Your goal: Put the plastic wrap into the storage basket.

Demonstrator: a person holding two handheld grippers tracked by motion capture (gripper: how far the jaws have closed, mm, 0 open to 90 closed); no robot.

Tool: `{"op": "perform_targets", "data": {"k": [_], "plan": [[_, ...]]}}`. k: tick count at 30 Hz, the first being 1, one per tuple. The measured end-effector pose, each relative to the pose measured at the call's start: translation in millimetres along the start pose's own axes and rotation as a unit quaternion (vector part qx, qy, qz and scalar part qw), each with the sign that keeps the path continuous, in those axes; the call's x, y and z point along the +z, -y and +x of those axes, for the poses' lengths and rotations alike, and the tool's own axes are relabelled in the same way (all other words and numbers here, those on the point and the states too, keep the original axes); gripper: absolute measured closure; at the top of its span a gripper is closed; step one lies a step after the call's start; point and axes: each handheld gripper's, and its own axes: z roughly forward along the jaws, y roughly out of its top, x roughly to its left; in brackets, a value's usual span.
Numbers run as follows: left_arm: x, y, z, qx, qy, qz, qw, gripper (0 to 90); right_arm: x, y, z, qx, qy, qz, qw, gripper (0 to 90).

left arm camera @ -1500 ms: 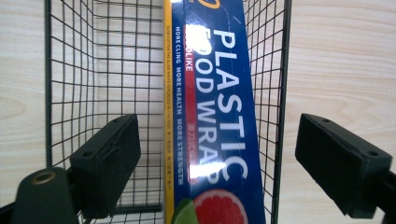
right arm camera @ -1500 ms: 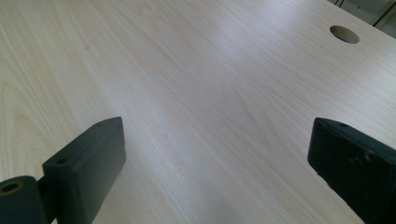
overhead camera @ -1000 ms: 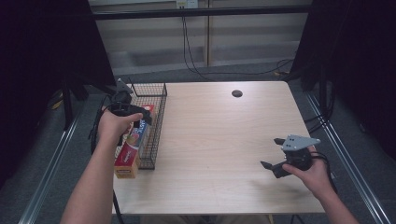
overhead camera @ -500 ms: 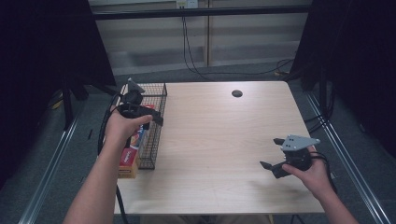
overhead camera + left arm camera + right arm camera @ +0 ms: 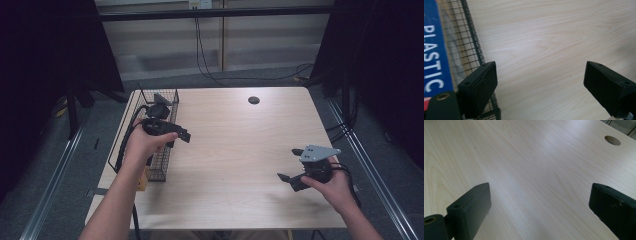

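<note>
Now the left gripper (image 5: 176,136) hovers with jaws spread wide and empty, just beside the right wall of the wire basket (image 5: 161,165) at the table's (image 5: 240,145) left edge. A blue box lettered "PLASTIC" (image 5: 434,55) lies inside the basket, its long axis running along the basket's length. Well apart, the right gripper (image 5: 290,165) rests low over bare wood, jaws also spread.

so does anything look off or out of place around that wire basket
One thing: the wire basket sits at the table's left edge, and a box pokes out of its near end past the rim. Nothing spilled or damaged. The left gripper hangs open beside it, empty.
</note>
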Motion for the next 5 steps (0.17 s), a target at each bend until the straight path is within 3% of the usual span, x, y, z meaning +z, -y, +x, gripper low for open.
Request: {"op": "perform_targets", "data": {"k": [5], "plan": [[12.0, 7.1, -12.8, 0.024, 0.017, -0.009, 0.9995, 10.4, 4.6, 2.5, -0.3, 0.001, -0.004, 0.008, 1.0000, 3.4]]}}
